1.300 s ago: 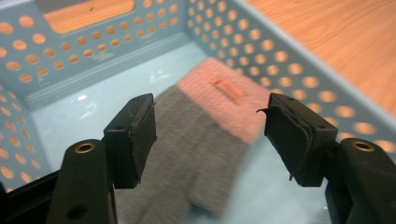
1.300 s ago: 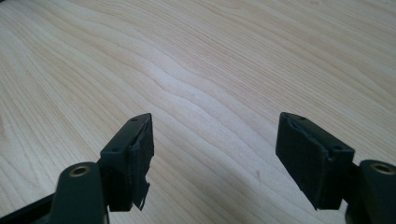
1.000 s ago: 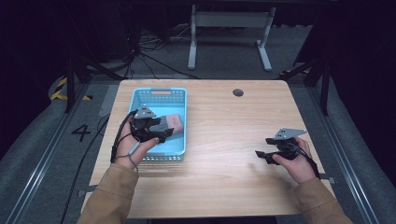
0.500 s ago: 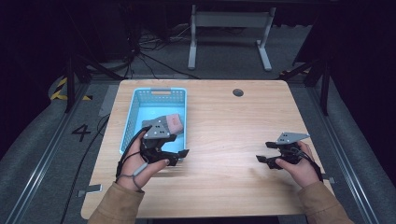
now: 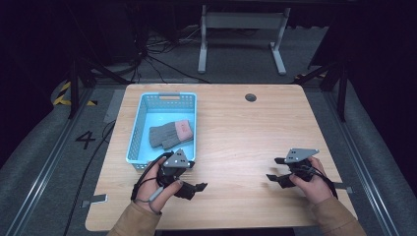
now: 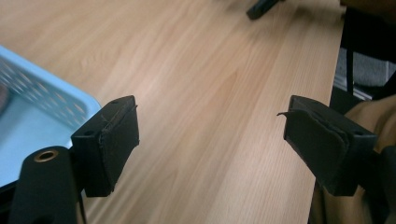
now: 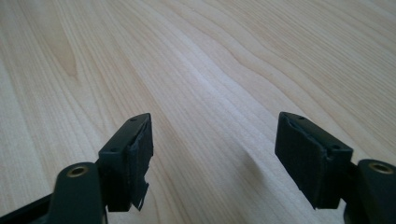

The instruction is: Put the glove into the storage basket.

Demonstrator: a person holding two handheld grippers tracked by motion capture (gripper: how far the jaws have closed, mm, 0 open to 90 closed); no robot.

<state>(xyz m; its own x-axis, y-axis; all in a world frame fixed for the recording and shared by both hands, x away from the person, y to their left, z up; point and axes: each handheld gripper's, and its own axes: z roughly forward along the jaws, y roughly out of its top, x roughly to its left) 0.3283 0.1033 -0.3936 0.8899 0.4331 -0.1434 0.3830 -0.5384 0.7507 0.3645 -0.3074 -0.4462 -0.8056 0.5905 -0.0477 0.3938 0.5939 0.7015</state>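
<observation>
We judge the work nearly done: the gloves [image 5: 170, 134] lie inside the blue basket [image 5: 137, 129], and our left gripper [image 5: 193, 187] and right gripper [image 5: 274, 168] hover spread wide and empty over the table [image 5: 236, 128].

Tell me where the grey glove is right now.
In the high view, the grey glove with its pink cuff lies inside the blue basket on the table's left side, just beyond the left gripper, which is open and apart from it.
</observation>
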